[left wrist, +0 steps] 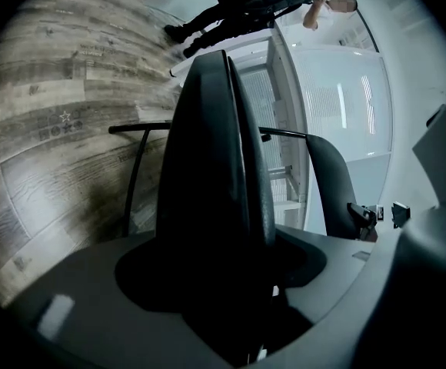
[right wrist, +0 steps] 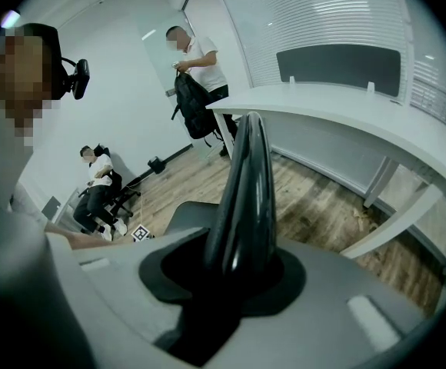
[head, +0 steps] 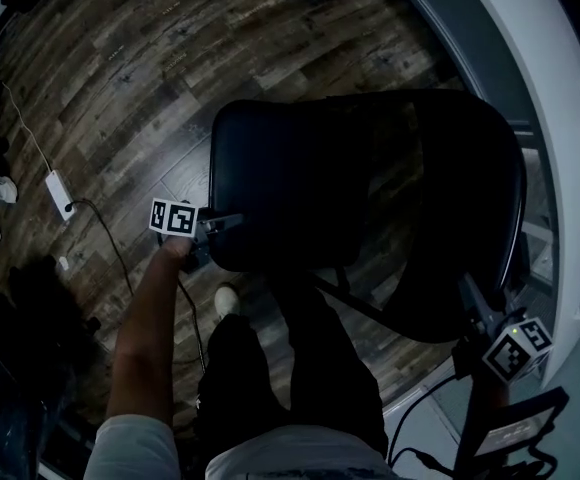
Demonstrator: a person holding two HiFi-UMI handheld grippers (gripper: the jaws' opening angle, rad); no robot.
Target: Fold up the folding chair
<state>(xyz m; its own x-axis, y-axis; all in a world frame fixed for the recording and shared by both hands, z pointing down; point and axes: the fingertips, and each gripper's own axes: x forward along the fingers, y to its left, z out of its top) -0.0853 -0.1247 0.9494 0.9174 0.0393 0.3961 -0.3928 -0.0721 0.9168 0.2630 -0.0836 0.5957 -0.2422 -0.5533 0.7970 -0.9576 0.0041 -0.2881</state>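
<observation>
A black folding chair stands on the wood floor just ahead of me. In the head view its seat [head: 300, 183] is in the middle and its backrest [head: 470, 218] curves round on the right. My left gripper [head: 210, 226] is shut on the seat's near-left edge. In the left gripper view the seat [left wrist: 215, 183] runs edge-on between the jaws, filling the gap of the left gripper [left wrist: 231, 260]. My right gripper [head: 478, 313] is shut on the backrest's near edge. There the backrest [right wrist: 246, 183] rises edge-on out of the right gripper [right wrist: 234, 271].
A white curved desk [head: 560, 118] hems the chair in on the right. A power strip [head: 60, 193] with its cable lies on the floor at left. My own legs and shoe [head: 227, 300] are just below the seat. One person stands [right wrist: 196, 60] and another sits [right wrist: 100, 179] farther off.
</observation>
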